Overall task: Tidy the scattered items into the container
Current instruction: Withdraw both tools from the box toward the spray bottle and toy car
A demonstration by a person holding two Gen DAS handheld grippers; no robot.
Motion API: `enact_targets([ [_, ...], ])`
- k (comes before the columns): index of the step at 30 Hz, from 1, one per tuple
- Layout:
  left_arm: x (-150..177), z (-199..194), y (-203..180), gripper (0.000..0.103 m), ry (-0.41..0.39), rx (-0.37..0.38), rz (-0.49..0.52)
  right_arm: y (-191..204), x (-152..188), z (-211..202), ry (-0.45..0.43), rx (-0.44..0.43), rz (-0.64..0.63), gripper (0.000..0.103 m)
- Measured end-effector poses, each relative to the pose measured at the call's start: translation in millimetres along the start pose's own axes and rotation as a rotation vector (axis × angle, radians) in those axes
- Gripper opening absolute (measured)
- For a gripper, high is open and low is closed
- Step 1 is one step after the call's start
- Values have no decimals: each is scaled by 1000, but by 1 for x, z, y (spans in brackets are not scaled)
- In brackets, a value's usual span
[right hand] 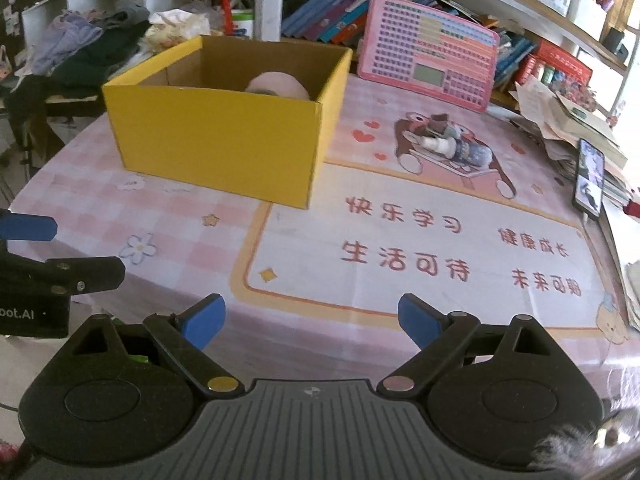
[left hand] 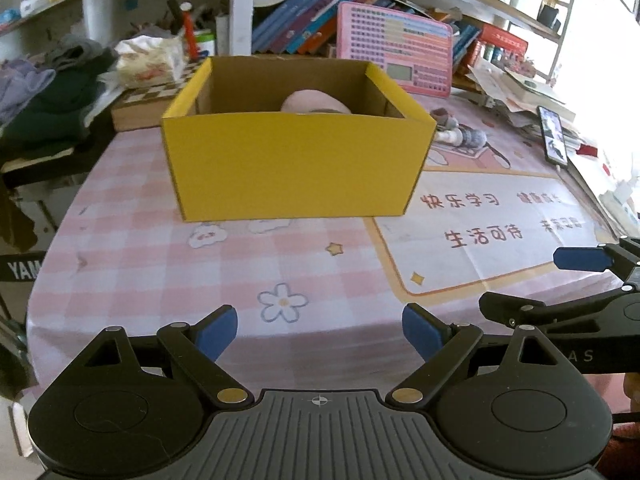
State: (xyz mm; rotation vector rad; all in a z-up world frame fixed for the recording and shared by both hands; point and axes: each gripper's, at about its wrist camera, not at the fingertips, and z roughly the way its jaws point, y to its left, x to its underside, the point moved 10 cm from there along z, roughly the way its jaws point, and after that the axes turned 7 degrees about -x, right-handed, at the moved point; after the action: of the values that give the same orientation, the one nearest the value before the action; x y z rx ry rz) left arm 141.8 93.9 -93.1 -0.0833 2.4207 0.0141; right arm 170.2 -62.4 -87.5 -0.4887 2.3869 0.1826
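Left wrist view: the left gripper (left hand: 320, 334), jaws wide apart and empty, hovers over the pink tablecloth (left hand: 160, 264). The yellow box (left hand: 296, 164) stands straight ahead, a pink rounded item (left hand: 314, 102) inside.

Right wrist view: the right gripper (right hand: 310, 322) is spread and empty. A small bottle (right hand: 460, 150) lies on its side right of the box, its cap end pointing towards the box, a phone (right hand: 590, 178) beyond.

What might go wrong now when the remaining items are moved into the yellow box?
1. The small bottle lies on its side, so it may roll away from closing fingers.
2. The phone lies near it and might get knocked.
3. The yellow box is light cardboard; bumping its wall may push it.
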Motion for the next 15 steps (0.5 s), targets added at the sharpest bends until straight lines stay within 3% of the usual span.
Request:
enact_targets([
  [15,-18,18,-58,95,6,116,86,-58,10,-3,18,100,77,94],
])
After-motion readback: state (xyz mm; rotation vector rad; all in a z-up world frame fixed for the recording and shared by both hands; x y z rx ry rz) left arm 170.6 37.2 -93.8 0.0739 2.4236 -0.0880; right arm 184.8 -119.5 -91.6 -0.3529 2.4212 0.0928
